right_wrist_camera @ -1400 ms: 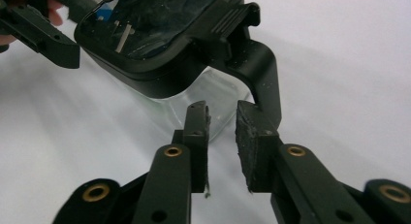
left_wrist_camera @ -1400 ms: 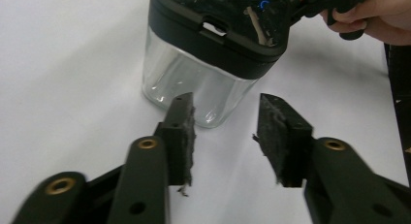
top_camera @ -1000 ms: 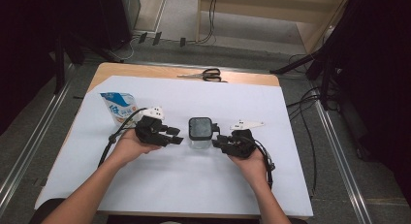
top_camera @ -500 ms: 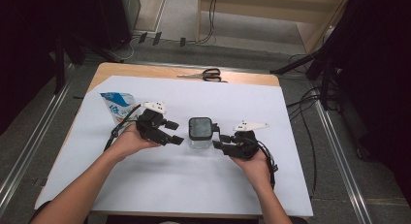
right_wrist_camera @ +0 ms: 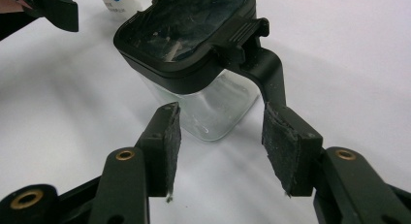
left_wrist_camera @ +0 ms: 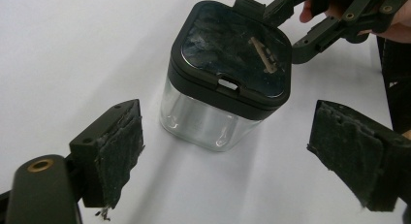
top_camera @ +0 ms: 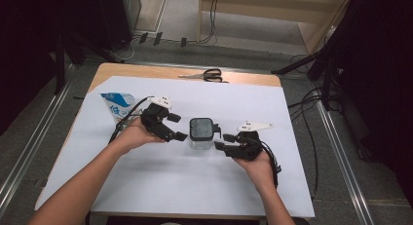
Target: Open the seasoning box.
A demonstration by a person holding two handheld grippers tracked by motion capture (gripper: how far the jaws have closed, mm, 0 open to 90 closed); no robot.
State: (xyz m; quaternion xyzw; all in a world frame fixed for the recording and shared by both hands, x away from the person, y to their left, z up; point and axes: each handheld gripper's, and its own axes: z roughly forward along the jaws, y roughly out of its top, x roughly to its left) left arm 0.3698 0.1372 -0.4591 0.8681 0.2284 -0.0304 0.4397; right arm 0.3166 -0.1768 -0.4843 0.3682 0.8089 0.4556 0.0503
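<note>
The clear square jar [top_camera: 201, 136] with its black lid [left_wrist_camera: 236, 48] stood upright near the middle of the white sheet [top_camera: 160, 181] covering the table, between the two hands; the left gripper [top_camera: 176, 127] hovered just beside its left side and the right gripper [top_camera: 217, 139] just beside its right, neither pressing on it. In the left gripper view the worn black pads [left_wrist_camera: 118, 153] stood spread wide with the jar beyond them and nothing between; those jaws had just been opening, and they held nothing. In the right gripper view the pads [right_wrist_camera: 170, 139] were parted about half-way, having also just been opening; the jar sat ahead of them, its glass wall close to the tips but not clamped, and a hinged black tab [right_wrist_camera: 261, 59] at the lid's edge hung down near the right-hand pad. The step in hand looked like a release, or a re-setting of both grips about the jar; the lid lay closed and flat. The next move would likely call for one gripper to steady the glass body while the other found the tab or the lid's rim; the smooth glass might slip under frayed pads. A blue-and-white pouch [top_camera: 116, 102] lay at the sheet's far left; scissors [top_camera: 208, 75] rested on the bare wood beyond.
</note>
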